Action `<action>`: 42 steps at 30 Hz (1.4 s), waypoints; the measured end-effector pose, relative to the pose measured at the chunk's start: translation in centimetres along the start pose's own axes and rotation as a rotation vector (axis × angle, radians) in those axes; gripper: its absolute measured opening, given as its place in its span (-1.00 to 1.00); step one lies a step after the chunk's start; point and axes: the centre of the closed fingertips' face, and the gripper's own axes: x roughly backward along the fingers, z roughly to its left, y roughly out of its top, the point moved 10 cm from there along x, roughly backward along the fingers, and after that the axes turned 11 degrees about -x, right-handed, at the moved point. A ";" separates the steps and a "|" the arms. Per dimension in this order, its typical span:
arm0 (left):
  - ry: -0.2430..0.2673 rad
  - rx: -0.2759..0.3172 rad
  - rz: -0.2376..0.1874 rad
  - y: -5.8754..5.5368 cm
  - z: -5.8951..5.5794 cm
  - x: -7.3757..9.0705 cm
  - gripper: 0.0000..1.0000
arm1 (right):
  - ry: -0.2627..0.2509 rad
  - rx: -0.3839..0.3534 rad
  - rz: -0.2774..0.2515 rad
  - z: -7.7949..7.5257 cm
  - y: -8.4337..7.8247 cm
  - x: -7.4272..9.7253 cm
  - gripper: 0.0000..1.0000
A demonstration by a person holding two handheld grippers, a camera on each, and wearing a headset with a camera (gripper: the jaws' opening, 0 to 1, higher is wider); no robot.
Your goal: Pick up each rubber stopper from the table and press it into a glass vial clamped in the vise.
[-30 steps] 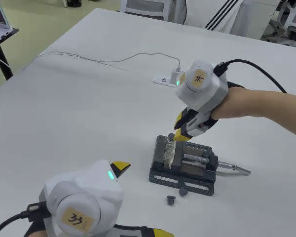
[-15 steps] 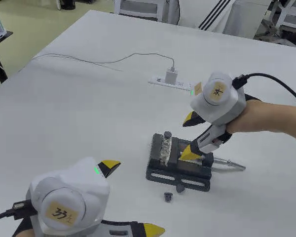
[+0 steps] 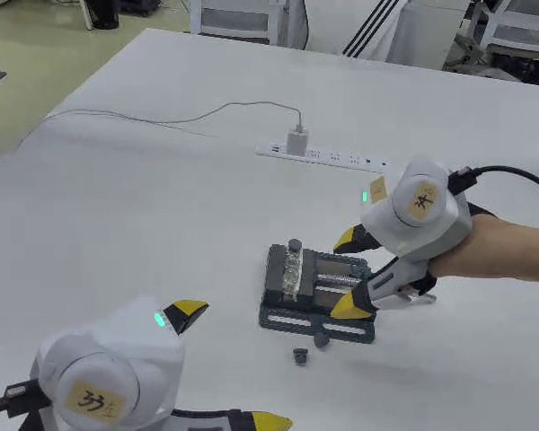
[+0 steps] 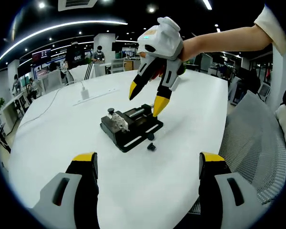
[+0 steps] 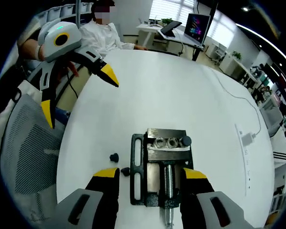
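A black vise holds a row of glass vials. A dark rubber stopper sits in the end vial. One loose stopper lies on the table in front of the vise. My right gripper hovers open over the screw end of the vise, holding nothing. My left gripper stands open and empty, well short of the vise.
A white power strip with a plugged charger and a thin cable lies at the back of the white table. The vise's screw handle sticks out toward the right hand. A mesh chair stands beside the table.
My right gripper has opened and drawn back from the vials toward the screw end, leaving a stopper in the end vial. The head camera has shifted.
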 end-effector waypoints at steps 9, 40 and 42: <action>0.012 0.008 -0.006 0.0 0.0 0.0 0.67 | 0.005 0.011 -0.018 1.6 -0.8 0.0 -0.13; 0.025 0.051 0.014 -1.5 -0.6 0.5 0.65 | 0.143 0.001 -0.017 4.9 -1.2 -4.9 -0.83; 0.027 0.052 0.015 -1.6 -0.6 0.6 0.65 | 0.150 0.008 -0.004 4.9 -1.4 -5.2 -0.84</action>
